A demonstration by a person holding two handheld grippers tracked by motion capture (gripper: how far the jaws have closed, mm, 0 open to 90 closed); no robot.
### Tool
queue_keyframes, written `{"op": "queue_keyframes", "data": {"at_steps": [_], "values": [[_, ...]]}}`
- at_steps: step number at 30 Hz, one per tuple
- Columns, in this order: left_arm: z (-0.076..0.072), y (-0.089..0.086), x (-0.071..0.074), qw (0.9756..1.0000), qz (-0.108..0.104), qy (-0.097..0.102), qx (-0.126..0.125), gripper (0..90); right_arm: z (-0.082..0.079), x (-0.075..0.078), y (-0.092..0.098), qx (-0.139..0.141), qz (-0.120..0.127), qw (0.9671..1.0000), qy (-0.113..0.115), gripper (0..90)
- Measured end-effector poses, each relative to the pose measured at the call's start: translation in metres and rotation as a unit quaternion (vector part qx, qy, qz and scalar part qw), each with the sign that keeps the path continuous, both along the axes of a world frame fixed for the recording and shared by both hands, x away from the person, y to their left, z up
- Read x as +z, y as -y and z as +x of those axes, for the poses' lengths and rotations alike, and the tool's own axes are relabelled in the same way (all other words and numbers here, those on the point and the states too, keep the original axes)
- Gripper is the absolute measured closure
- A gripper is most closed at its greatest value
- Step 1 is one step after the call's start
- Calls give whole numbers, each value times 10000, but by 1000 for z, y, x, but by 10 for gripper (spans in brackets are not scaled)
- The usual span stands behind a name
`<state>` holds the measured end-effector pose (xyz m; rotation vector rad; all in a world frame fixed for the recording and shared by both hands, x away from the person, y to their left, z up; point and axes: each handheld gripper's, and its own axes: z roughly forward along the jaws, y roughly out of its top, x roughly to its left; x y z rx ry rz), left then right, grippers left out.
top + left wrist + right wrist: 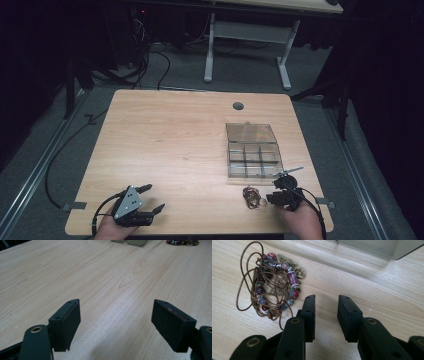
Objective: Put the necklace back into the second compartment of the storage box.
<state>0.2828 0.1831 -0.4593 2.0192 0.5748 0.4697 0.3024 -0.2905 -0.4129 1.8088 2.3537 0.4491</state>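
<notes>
Lower frame: your right gripper stands partly open, holding nothing; your left gripper gapes wide, empty. Left of the right gripper, on the desk, lies the bracelet: light, limp, tangle-prone; take the bead cluster. Beyond: box.

The right tool rests beside the beaded necklace (clear box just behind).

Beaded necklace on the table near its front right edge, compartment box just behind it, right gripper just beside the necklace, left gripper far left
</notes>
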Motion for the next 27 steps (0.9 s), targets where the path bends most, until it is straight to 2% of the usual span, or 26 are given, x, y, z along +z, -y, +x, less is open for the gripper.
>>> {"op": "queue_keyframes", "data": {"at_steps": [5,7,11,16,21,27], "values": [[0,0,0,10000,-17,-12,-2,235,5,2,2,53,-6,9998,-185,674],[0,0,0,10000,-3,-11,-15,234,7,1,1,80,59,9994,-346,666],[0,0,0,10000,23,-18,-45,233,10,1,-2,214,-128,9983,-519,662],[0,0,0,10000,28,-31,-57,231,13,4,-4,302,-201,9974,-618,653],[1,0,0,10000,22,-39,-40,222,14,11,-8,368,-152,9973,-614,641],[2,1,0,9999,35,-82,-78,216,13,24,-19,627,-195,9960,-612,610]]}}
